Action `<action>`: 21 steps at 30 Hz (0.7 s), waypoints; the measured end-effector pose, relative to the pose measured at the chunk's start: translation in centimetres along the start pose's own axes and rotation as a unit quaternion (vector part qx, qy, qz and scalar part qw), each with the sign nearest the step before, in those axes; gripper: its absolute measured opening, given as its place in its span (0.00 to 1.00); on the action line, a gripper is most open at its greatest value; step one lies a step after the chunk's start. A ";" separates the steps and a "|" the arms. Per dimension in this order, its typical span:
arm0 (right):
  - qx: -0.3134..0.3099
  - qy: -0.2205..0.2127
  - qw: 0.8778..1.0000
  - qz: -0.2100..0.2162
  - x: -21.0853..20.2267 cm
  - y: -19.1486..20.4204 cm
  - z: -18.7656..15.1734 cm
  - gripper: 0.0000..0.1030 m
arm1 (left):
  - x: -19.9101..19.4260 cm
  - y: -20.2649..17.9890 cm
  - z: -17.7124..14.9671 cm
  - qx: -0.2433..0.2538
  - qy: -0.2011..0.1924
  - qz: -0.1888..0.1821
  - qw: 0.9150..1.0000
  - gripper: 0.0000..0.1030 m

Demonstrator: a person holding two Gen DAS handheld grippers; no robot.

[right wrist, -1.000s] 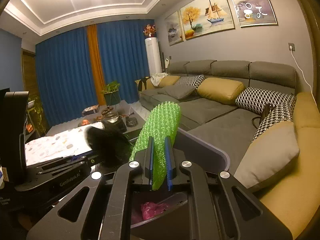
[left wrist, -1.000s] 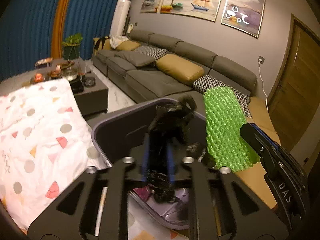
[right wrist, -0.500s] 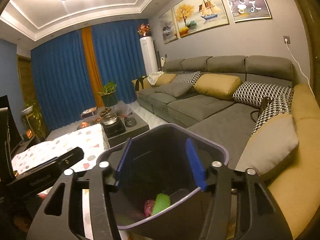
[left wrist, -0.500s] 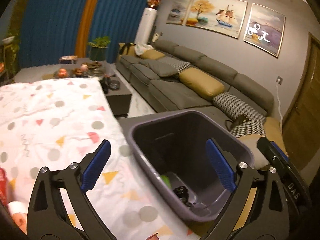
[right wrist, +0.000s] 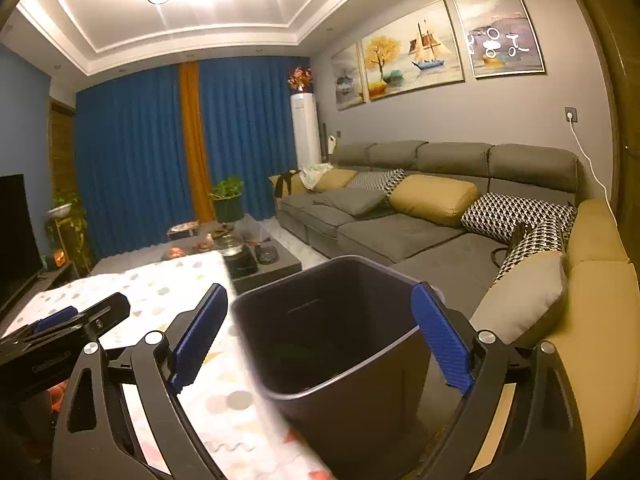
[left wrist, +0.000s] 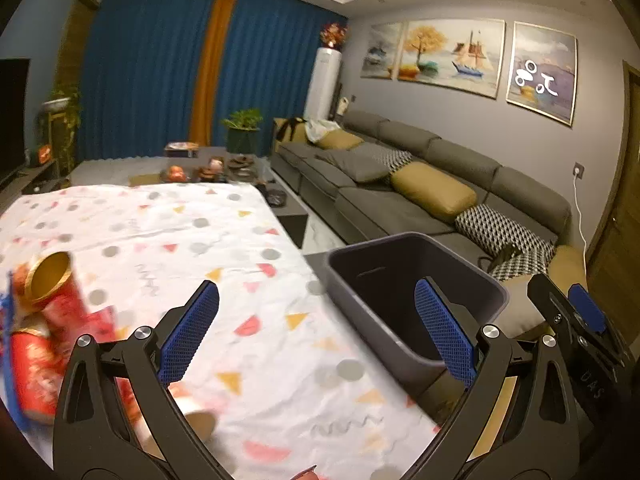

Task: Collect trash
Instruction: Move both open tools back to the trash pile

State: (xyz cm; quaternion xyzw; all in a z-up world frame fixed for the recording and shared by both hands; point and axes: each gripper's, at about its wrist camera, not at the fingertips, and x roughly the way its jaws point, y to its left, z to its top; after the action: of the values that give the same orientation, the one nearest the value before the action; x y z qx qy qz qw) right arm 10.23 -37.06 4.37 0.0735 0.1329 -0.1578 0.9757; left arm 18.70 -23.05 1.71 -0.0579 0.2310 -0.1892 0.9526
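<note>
A dark grey trash bin [left wrist: 372,340] stands at the right edge of the table with the patterned white cloth [left wrist: 224,240]. Its inside is dim and I cannot make out the contents. My left gripper [left wrist: 316,332] is open and empty above the cloth, just left of the bin. Red trash, a red tube with a gold inside [left wrist: 48,280] and red wrappers [left wrist: 32,364], lies blurred on the cloth at the far left. My right gripper [right wrist: 320,336] hangs in front of the bin [right wrist: 348,420], its jaws opening with nothing held between them. Each gripper shows at the edge of the other's view.
A long grey sofa [right wrist: 400,236] with yellow and patterned cushions runs behind and right of the bin. A low dark coffee table [right wrist: 260,264] with tea things stands beyond the cloth. A potted plant [left wrist: 242,132], blue curtains and a TV [left wrist: 12,116] lie farther back.
A second ago the left gripper held a black bag and the right a green foam net over the bin. Both opened, the pieces dropped in, and both grippers drew back, the left swinging toward the table.
</note>
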 end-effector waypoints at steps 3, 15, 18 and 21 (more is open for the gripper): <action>0.002 -0.011 1.000 0.005 -1.7 0.9 -0.4 0.93 | -2.7 1.4 -0.6 0.002 -0.014 0.015 1.000 0.94; -0.023 -0.025 0.998 0.048 -6.4 6.6 -3.2 0.93 | -11.5 8.4 -3.8 -0.002 -0.045 0.107 0.993 0.94; -0.034 -0.027 0.997 0.065 -7.3 8.2 -3.9 0.93 | -13.5 10.7 -5.2 -0.002 -0.052 0.135 0.989 0.94; -0.040 -0.029 0.996 0.078 -8.0 9.4 -4.6 0.93 | -14.9 12.9 -6.3 -0.008 -0.056 0.173 0.983 0.94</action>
State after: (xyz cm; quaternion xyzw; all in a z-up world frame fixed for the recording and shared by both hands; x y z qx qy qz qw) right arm 4.91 -25.04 3.18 0.0398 0.1044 -0.0774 0.9907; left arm 7.83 -5.55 -0.18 -0.0349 0.1854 -0.0163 0.9819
